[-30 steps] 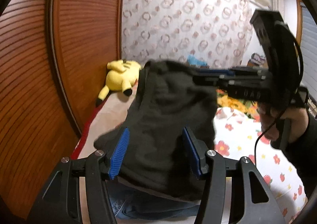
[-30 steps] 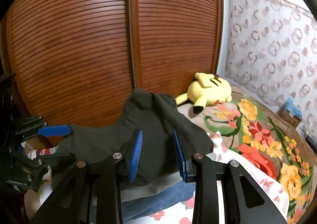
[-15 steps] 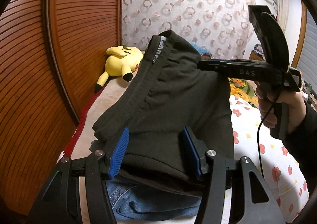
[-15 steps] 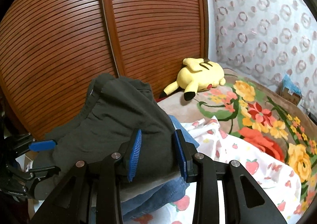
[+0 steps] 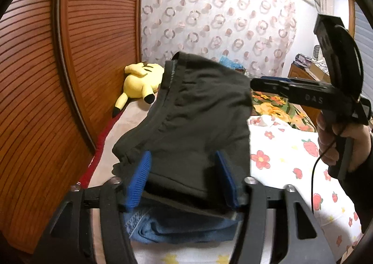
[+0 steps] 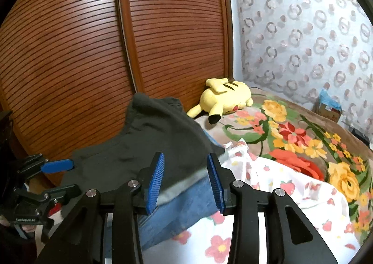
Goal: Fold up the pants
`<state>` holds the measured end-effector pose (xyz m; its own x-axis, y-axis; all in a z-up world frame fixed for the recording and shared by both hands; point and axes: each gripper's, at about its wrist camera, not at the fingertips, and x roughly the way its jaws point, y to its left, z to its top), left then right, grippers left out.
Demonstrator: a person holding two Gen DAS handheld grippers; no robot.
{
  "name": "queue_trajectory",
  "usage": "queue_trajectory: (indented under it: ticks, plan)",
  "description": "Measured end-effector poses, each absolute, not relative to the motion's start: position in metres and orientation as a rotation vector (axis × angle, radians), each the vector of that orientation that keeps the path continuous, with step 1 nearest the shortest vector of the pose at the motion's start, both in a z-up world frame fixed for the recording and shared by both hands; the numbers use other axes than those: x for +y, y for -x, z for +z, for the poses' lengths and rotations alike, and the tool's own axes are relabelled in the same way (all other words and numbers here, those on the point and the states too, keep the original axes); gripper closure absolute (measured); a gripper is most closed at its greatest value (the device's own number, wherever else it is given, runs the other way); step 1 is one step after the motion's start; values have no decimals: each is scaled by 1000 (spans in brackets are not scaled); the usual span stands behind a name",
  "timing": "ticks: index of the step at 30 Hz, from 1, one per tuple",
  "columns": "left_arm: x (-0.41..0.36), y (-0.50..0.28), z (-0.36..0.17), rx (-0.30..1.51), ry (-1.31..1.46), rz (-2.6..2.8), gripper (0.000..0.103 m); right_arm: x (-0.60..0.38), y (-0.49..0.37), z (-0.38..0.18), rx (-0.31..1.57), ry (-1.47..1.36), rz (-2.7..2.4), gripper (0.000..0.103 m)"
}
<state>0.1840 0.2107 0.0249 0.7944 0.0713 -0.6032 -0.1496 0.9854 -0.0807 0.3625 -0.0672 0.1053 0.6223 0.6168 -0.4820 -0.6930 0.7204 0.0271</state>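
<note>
Bed [image 6: 268, 196] carries jeans [image 6: 186, 203], dark pants [image 5: 198, 119], yellow plush [image 6: 226, 98].

I am seeing the dark grey pants [image 5: 198, 124], soft with an elastic waistband turned up toward the far end, lying bunched and partly folded on top of folded blue jeans [image 6: 186, 203] near the bed's wardrobe side, their fabric sagging over the denim.

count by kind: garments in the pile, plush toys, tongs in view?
Dark pants: 1
Blue jeans: 1
Yellow plush toy: 1
Tongs: 2, left tongs and right tongs
Total: 5
</note>
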Motion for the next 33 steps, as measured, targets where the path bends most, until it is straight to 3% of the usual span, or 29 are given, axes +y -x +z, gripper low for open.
queue_trajectory:
  ticks: [9, 18, 33]
  plan:
    - [195, -155, 46, 585, 99, 107, 11, -92, -303, 111, 454, 145, 726, 57]
    - [178, -127, 58, 538, 86, 89, 11, -121, -245, 109, 427, 125, 673, 46]
    - [140, -94, 56, 533, 60, 24, 11, -146, -159, 98, 399, 100, 567, 45]
